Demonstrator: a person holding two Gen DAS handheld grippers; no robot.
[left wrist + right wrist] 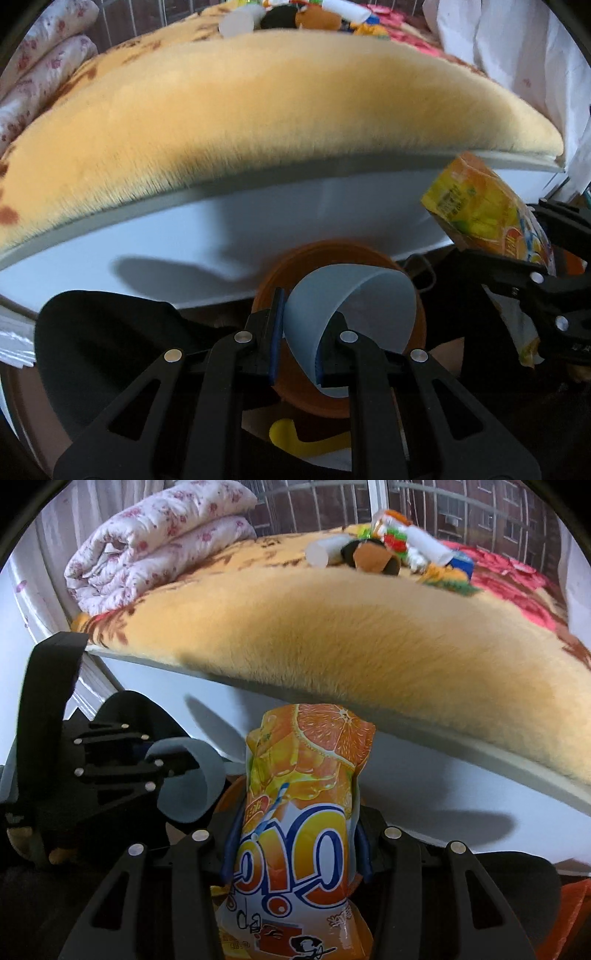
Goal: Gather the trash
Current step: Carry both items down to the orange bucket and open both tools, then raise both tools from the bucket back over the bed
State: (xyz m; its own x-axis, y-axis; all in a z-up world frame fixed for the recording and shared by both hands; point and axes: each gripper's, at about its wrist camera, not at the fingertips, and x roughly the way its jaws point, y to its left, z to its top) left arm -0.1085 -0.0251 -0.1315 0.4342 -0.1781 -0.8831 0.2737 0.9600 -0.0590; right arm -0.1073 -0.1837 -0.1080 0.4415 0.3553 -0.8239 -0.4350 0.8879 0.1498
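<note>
Trash fills both grippers beside a bed. The left gripper [299, 347] has its jaws pressed together on a curled pale-blue paper cup [347, 306], pinching the cup's thin wall between the blue pads so that the open, bent mouth of the cup curves up and to the right of the fingers. Directly beyond and beneath that cup sits an orange bin [413, 314], its round rim showing around the cup on both sides. Below the fingers lies a yellow scrap [295, 439] on a pale surface.

The right gripper [295, 853] is clamped on an orange drink pouch [306, 797], its blue pads bowed against the pouch's two sides; the pouch stands up out of the jaws, printed with orange slices at the top and large blue-outlined letters lower down. From the left wrist view, this pouch and gripper appear off to the right, near the bin's far edge. From the right wrist view, the left gripper and its cup sit to the left, just beside the pouch.

Ahead of both grippers and above them runs the white bed frame [258, 221], topped by a fuzzy yellow blanket [258, 110]. Farther along the blanket lies a pile of wrappers and small items [391, 550], and a folded floral quilt [147, 542] rests at its far left.
</note>
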